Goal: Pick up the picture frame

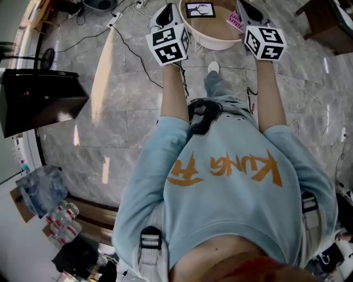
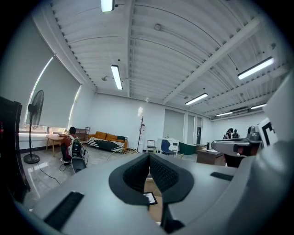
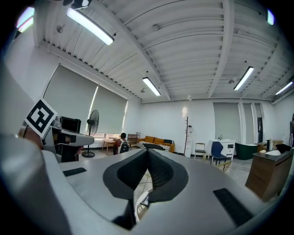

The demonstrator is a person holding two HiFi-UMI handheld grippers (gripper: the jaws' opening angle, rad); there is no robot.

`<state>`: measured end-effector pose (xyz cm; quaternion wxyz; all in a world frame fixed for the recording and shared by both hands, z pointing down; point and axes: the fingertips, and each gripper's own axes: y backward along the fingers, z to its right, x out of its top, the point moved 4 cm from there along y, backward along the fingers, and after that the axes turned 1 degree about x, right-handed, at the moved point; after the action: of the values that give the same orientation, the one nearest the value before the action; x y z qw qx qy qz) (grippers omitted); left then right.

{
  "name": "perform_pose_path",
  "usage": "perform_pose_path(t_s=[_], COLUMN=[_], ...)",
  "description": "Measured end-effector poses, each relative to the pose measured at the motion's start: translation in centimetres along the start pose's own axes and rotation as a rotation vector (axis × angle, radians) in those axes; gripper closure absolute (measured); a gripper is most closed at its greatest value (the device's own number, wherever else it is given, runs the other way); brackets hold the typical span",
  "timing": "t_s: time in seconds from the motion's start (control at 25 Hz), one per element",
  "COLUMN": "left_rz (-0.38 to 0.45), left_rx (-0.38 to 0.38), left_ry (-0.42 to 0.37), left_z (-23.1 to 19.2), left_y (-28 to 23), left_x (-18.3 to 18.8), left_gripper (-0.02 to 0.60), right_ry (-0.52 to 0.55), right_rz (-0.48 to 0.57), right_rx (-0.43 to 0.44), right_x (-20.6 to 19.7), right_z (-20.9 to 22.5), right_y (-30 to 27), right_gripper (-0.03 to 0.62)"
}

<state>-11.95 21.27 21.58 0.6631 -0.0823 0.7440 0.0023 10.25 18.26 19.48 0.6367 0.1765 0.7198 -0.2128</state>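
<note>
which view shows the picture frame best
The head view: it looks down on the picture frame, lying flat on the round table, almost entirely in sight. The left gripper view shows only a small corner of the picture frame below the jaws. The right gripper view doesn't show it clearly.

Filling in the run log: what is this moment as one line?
left tongs: shut, empty; right tongs: shut, empty; picture frame: on round table, not grasped

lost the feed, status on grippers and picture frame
Left hand-held gripper shut, empty. Right hand-held gripper same. Picture frame on round table, untouched. Pink item beside it.
</note>
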Motion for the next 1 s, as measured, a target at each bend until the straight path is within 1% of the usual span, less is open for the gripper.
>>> perform_pose_path(t_s=[0.16, 0.32, 0.48, 0.68, 0.84, 1.0], left_rz=[-0.045, -0.070, -0.115, -0.159, -0.196, -0.222], left_rx=[0.013, 0.025, 0.047, 0.067, 0.076, 0.077], left_ry=[-0.003, 0.010, 0.032, 0.046, 0.051, 0.043], left_z=[-0.4, -1.4, -1.9, -2.6, -2.8, -2.4], left_y=[-3.8, -7.8, -11.8, -18.5, -23.1, -28.2], left_x=[-0.9, -0.7, -2.0, -2.5, -3.1, -3.8], left_gripper=[0.561, 0.561, 0.561, 0.561, 0.561, 0.561], right_ry=[-0.029, -0.046, -0.063, -0.086, -0.116, -0.135], right_rz=[-0.011, -0.030, -0.071, -0.098, -0.132, -0.135], right_rx=[-0.008, 0.009, 0.028, 0.029, 0.027, 0.021], right_x=[-1.0, -1.0, -2.6, -3.3, -4.8, -5.8], right_z=[2.8, 4.8, 7.1, 11.5, 14.8, 18.4], right_y=[-3.2, -7.4, -11.3, -17.2, -21.3, -25.2], right_gripper=[0.597, 0.597, 0.597, 0.597, 0.597, 0.597])
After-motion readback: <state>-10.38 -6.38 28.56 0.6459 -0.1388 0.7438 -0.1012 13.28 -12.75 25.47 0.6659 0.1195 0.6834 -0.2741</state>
